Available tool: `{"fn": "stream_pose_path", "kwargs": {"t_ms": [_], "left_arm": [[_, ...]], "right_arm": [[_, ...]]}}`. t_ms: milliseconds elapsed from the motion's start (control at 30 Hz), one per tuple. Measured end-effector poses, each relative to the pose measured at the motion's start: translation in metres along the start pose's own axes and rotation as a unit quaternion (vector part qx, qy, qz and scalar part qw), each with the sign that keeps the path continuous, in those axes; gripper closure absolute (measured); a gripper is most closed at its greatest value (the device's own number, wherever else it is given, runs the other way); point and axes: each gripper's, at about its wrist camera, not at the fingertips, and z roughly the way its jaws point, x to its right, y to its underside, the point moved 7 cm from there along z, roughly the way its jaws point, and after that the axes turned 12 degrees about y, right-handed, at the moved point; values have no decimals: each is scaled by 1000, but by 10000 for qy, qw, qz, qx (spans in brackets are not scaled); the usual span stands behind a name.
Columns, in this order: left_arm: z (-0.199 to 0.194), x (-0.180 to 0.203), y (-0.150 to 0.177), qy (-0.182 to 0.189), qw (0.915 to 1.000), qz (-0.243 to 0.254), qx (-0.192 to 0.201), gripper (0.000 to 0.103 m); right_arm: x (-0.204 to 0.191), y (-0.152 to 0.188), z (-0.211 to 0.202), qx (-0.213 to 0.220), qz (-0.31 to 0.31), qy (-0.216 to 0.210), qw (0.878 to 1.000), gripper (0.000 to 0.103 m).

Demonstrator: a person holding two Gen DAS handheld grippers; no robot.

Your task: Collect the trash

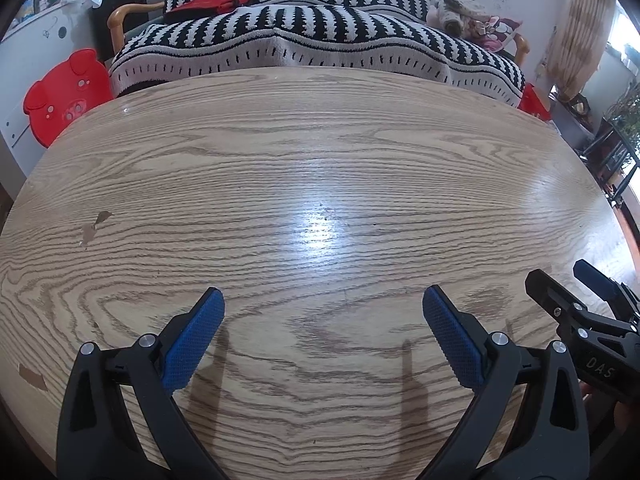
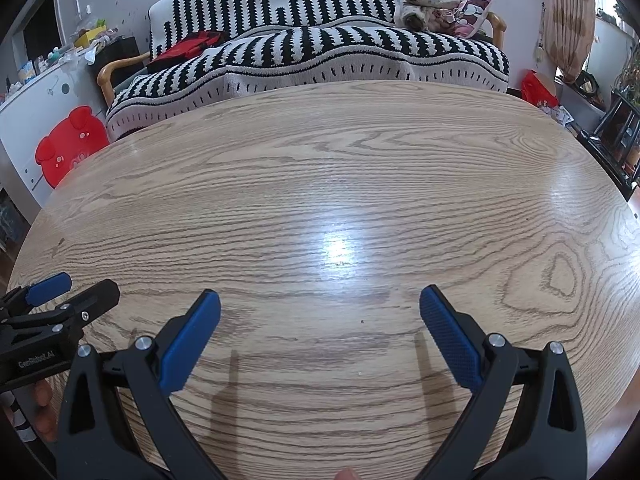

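No trash shows in either view. My left gripper [image 1: 322, 300] is open and empty, held just above the wooden table [image 1: 304, 152]. My right gripper [image 2: 320, 300] is open and empty above the same table [image 2: 320, 168]. The right gripper also shows at the right edge of the left wrist view [image 1: 576, 280], and the left gripper at the left edge of the right wrist view [image 2: 76, 288]. They hang side by side near the table's front edge.
A sofa with a black-and-white striped cover [image 1: 312, 36] stands behind the table. A red pig-shaped stool [image 1: 66, 94] leans at the left by a white cabinet [image 1: 36, 40]. Dark shelves [image 2: 616, 136] and a curtain [image 2: 568, 20] are at the right.
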Motion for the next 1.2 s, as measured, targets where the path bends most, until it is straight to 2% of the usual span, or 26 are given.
{"fn": "stream_pose_path", "kwargs": {"t_ms": [467, 633, 800, 833, 967, 1000, 1200], "left_arm": [[-1, 0, 0, -24, 10000, 26, -10, 7], [3, -4, 2, -183, 9997, -9, -130, 7], [-1, -6, 0, -379, 9993, 17, -60, 7], [-2, -6, 0, -329, 9994, -7, -45, 7], [-9, 3, -1, 258, 9996, -58, 135, 7], [-9, 5, -2, 268, 9995, -5, 153, 7], [-6, 3, -4, -176, 9997, 119, 117, 7]], "right_arm": [[3, 1, -1, -21, -12, -11, 10000, 7], [3, 1, -1, -29, -10, -10, 10000, 7], [3, 2, -1, -27, -16, -12, 10000, 7], [2, 1, -1, -30, -9, -12, 10000, 7], [2, 1, -1, -32, -10, -9, 10000, 7], [2, 1, -1, -31, -12, -7, 10000, 7], [4, 2, 0, -33, -38, -16, 10000, 7]]}}
